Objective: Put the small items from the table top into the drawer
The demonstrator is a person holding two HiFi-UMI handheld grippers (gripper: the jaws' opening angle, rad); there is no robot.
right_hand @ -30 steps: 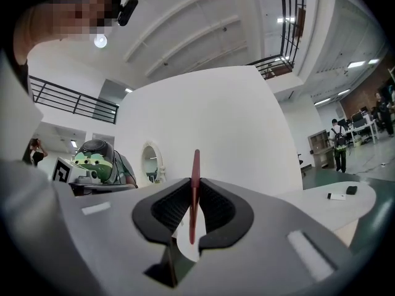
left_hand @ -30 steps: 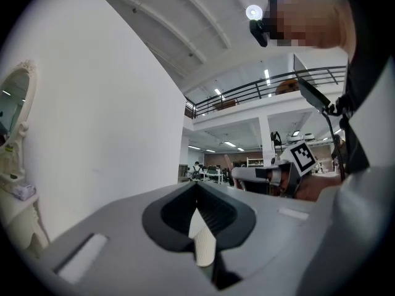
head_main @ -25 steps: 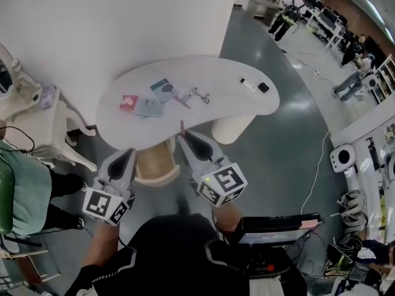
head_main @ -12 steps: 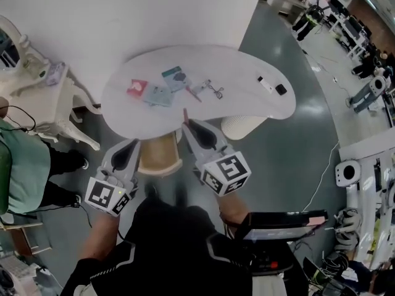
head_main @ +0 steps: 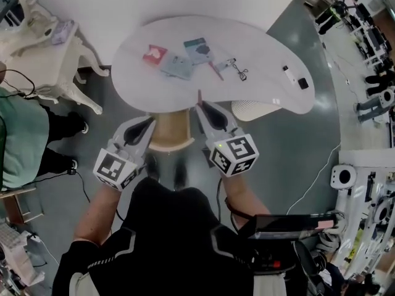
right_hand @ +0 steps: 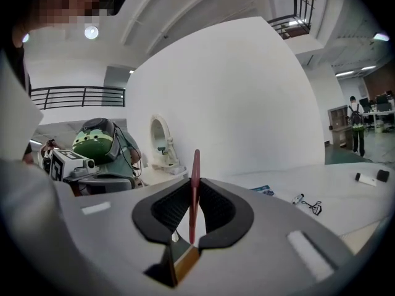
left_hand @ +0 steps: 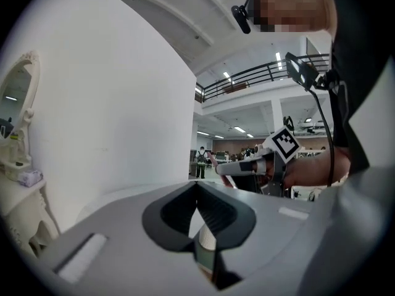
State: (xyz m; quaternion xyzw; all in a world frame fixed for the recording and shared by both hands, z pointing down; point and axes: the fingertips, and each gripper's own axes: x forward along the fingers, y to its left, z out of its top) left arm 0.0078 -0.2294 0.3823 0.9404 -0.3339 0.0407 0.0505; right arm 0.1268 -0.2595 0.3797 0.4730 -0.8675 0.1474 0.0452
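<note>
The white curved table [head_main: 259,48] carries a red card [head_main: 154,54], two bluish cards [head_main: 179,66], a second red pen [head_main: 216,71], a small wire clip [head_main: 237,69] and a white and a black item [head_main: 295,78]. My right gripper [head_main: 202,105] hovers at the table's front edge, shut on a thin red pen [right_hand: 195,190] that sticks up past its tips. To its left my left gripper [head_main: 147,123] has its jaws together with nothing held. A tan drawer-like unit [head_main: 168,134] sits under the table between the two grippers.
A white ribbed pedestal [head_main: 247,110] stands under the table at right. At the left are an ornate white dressing table [head_main: 37,29] and a seated person in green [head_main: 18,134]. A dark device [head_main: 290,224] sits by my right hip.
Both grippers have come down and forward toward the table's front edge, and the table now lies higher in the head view. The red pen stays in the right gripper.
</note>
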